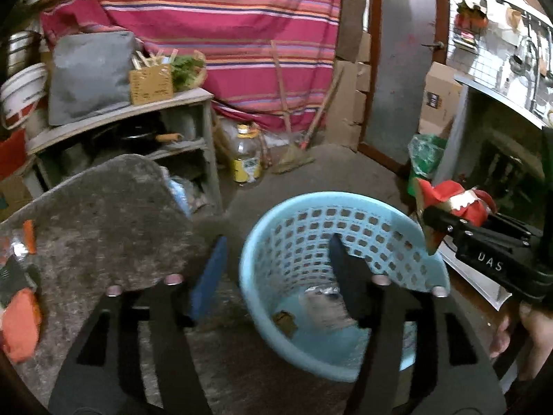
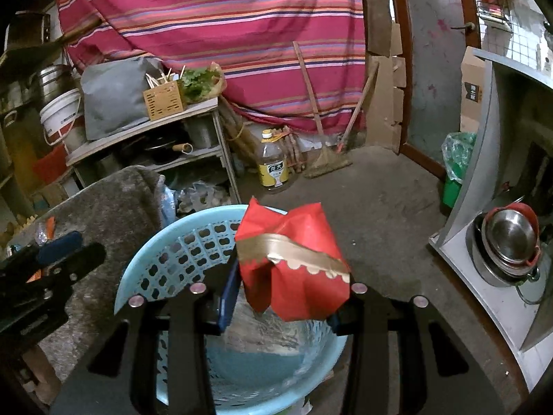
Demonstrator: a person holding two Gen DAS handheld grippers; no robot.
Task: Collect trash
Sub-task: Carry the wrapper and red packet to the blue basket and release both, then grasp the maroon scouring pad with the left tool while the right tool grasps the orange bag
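Left gripper (image 1: 276,269) jaws wide, nothing between; one finger over basket (image 1: 345,214). Right gripper (image 2: 281,294) clamps crumpled red paper (image 2: 293,263) above basket rim. Basket pale blue, perforated, on concrete floor (image 2: 380,186); blurred clear wrapper (image 1: 325,301) and small brown scrap (image 1: 285,321) at its bottom. Grey felt table (image 1: 103,214) beside basket, orange bits near its cut-off edge. Beyond: shelf (image 2: 145,131), oil bottle (image 2: 274,166), broom (image 2: 328,162), striped cloth (image 2: 224,34). Shelf contents dim, hard to make out.
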